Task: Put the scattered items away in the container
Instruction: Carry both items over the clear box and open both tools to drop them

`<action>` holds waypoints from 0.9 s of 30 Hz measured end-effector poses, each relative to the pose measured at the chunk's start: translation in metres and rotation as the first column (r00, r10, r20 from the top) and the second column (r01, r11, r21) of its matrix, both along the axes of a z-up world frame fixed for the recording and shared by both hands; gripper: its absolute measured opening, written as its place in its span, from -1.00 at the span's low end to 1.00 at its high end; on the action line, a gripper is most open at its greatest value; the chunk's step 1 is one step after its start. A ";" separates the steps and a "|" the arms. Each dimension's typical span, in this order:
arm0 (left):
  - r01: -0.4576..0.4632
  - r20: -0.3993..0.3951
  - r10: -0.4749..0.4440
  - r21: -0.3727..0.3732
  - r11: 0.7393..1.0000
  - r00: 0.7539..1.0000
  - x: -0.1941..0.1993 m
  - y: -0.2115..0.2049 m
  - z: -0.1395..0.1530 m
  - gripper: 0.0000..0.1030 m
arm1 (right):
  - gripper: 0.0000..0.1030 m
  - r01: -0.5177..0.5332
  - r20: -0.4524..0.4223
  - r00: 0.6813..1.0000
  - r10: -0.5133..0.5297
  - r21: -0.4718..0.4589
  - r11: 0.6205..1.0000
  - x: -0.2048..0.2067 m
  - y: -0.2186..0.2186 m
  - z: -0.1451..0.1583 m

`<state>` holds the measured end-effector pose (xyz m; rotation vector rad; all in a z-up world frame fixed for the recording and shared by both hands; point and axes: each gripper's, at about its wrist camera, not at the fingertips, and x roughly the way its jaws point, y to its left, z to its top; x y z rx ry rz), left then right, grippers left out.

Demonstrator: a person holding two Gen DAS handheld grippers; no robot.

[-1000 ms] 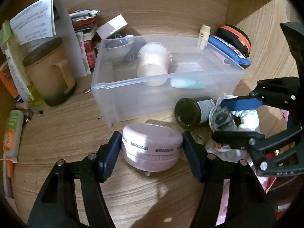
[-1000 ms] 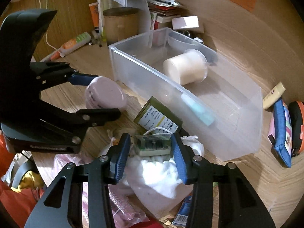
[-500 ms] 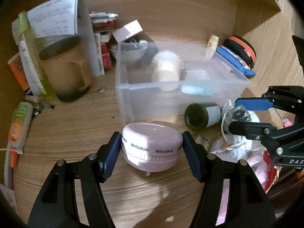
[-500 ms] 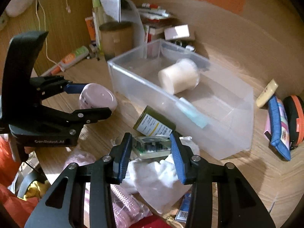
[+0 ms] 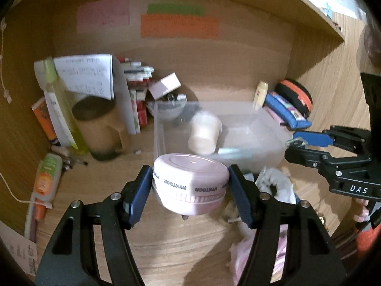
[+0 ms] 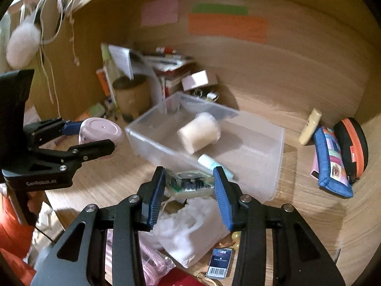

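Note:
My left gripper (image 5: pixel 190 188) is shut on a round pink case (image 5: pixel 190 186) and holds it raised in front of the clear plastic bin (image 5: pixel 269 131). It shows at the left of the right wrist view (image 6: pixel 101 131). My right gripper (image 6: pixel 189 186) is shut on a small clear box with green parts (image 6: pixel 189 182), lifted just before the bin's near wall (image 6: pixel 262 186). The bin holds a cream cup (image 6: pixel 198 134) on its side and a pale blue tube (image 6: pixel 214 164).
A white cloth (image 6: pixel 190 236), pink packet (image 6: pixel 152 257) and small barcode card (image 6: pixel 219 263) lie in front of the bin. A brown mug (image 5: pixel 102 128), papers and books stand at the back left. Blue pouch (image 6: pixel 333 162) and orange-black case (image 6: pixel 353 143) lie at the right.
Both grippers have risen off the desk with their items and tilted up toward the back wall. The pink case and the clear box now hang above the desk near the bin.

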<state>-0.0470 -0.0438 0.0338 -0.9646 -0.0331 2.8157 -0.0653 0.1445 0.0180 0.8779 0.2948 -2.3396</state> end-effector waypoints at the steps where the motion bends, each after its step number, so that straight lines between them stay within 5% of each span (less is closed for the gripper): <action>1: -0.003 -0.007 0.003 0.004 1.000 1.000 -0.001 0.000 0.003 0.25 | -0.27 0.007 -0.010 1.000 -0.007 -0.011 1.000 -0.001 0.002 0.004; 13: -0.050 -0.059 0.053 0.050 0.997 0.997 -0.027 -0.007 0.030 0.25 | -0.27 0.083 -0.030 0.996 -0.087 -0.097 0.992 -0.033 0.022 0.017; 27: -0.031 0.035 0.030 0.033 0.999 0.999 -0.082 0.004 -0.003 0.25 | -0.27 0.140 0.063 0.989 -0.136 -0.061 0.988 -0.086 0.021 -0.024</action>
